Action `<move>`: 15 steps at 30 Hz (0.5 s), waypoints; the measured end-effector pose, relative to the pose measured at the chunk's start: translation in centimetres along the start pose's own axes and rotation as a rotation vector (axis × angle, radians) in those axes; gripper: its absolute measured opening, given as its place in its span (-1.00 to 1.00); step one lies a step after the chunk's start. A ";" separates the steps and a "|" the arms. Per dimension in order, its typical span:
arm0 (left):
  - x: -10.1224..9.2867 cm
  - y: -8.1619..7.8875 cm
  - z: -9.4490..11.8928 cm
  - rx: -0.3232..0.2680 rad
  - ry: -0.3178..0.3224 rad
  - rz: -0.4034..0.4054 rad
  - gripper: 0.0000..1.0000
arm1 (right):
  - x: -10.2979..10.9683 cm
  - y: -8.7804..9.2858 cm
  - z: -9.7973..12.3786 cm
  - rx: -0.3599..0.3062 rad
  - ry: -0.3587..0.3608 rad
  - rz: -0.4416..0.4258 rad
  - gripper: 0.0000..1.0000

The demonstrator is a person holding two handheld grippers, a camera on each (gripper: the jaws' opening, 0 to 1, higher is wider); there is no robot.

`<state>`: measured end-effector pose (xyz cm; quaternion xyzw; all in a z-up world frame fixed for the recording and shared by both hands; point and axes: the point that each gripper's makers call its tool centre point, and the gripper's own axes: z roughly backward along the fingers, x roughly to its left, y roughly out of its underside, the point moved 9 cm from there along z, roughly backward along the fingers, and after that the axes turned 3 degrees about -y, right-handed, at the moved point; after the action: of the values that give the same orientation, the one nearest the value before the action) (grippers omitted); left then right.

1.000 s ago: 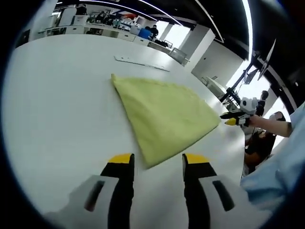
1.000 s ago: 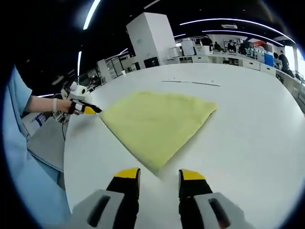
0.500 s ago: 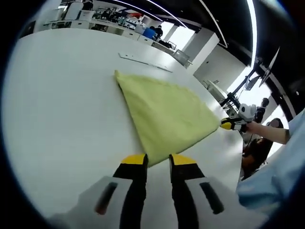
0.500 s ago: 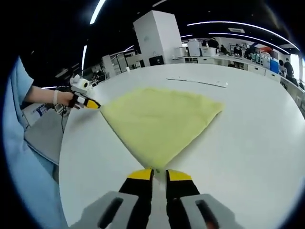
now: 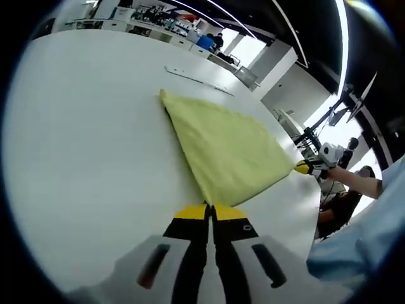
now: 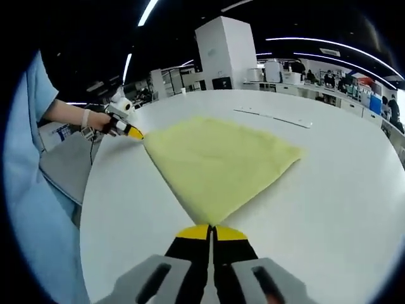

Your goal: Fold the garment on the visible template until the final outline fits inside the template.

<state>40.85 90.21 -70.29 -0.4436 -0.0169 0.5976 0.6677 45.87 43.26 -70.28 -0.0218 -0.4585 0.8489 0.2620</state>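
Observation:
A yellow garment (image 5: 224,142) lies flat on the white table (image 5: 88,139), folded into a rough square. In the left gripper view my left gripper (image 5: 211,213) is shut, its yellow tips pinching the garment's nearest corner. The right gripper (image 5: 305,168) shows at the far right, at the garment's right-hand corner. In the right gripper view the garment (image 6: 215,161) spreads away from my right gripper (image 6: 212,232), which is shut on the near corner. The left gripper (image 6: 133,132), held by a hand, meets the garment's left corner. A thin pale template line (image 6: 273,117) runs on the table beyond the garment.
The template line (image 5: 197,78) lies just past the garment's far corner. The table's curved edge (image 6: 88,190) runs close to a grey surface (image 6: 60,168) and the person's blue sleeve (image 6: 28,209). Desks and people stand far behind.
Both grippers were open a second ago, short of the garment's corners. They moved forward and their jaws closed on those corners.

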 end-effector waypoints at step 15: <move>-1.9 4.6 2.4 0.033 0.015 0.064 -1.00 | 4.0 2.6 2.1 0.026 -0.036 -0.038 -1.00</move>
<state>35.42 89.54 -70.67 -0.4375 0.0124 0.6155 0.6555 40.72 42.40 -70.26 0.0056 -0.4522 0.8499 0.2704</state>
